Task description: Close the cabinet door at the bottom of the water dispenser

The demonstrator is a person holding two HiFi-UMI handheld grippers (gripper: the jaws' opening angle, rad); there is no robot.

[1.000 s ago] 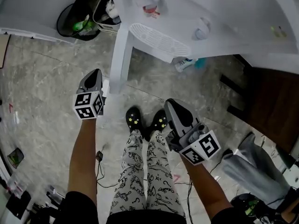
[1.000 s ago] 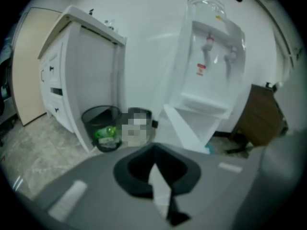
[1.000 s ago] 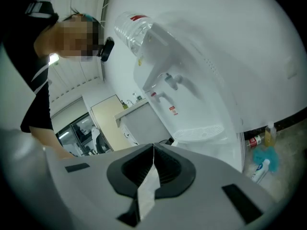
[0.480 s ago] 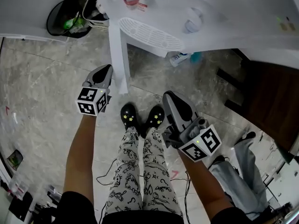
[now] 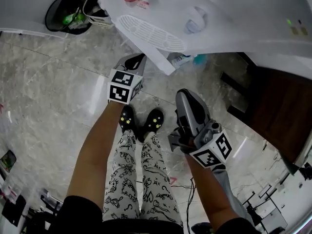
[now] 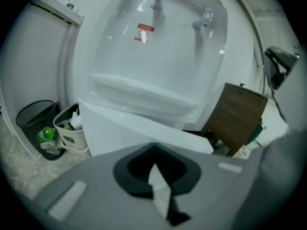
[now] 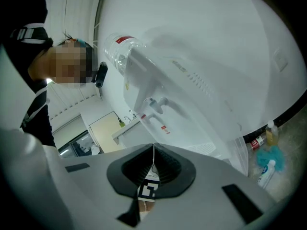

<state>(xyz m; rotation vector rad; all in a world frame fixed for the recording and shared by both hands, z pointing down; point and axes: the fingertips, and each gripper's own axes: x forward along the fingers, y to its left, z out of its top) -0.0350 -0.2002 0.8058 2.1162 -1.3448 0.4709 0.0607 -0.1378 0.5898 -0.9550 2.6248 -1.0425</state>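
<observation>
- A person stands over a white water dispenser (image 5: 234,13). Its bottom cabinet door (image 5: 157,63) is swung out at an angle below the drip tray (image 5: 151,33), so the task is not yet done.
- The left claw (image 5: 137,60) is pressed together with nothing in it, and its tip is at the outer face of the door. This looks like a blunt pushing tool rather than a grip. Whether it actually touches the panel cannot be told.
- The left gripper view looks over the closed jaws straight onto the door's slanted white panel (image 6: 134,133), which suits a shove towards the dispenser body.
- The right claw (image 5: 185,99) is also shut and empty. It hangs well apart from the door on the other side of the person's black shoes (image 5: 127,118), apparently kept clear.
- A black bin (image 5: 63,16) stands left of the dispenser and bottles (image 5: 183,60) lie on the floor by its base. Both sit near the door's path, and a one-sided push could send it askew.
</observation>
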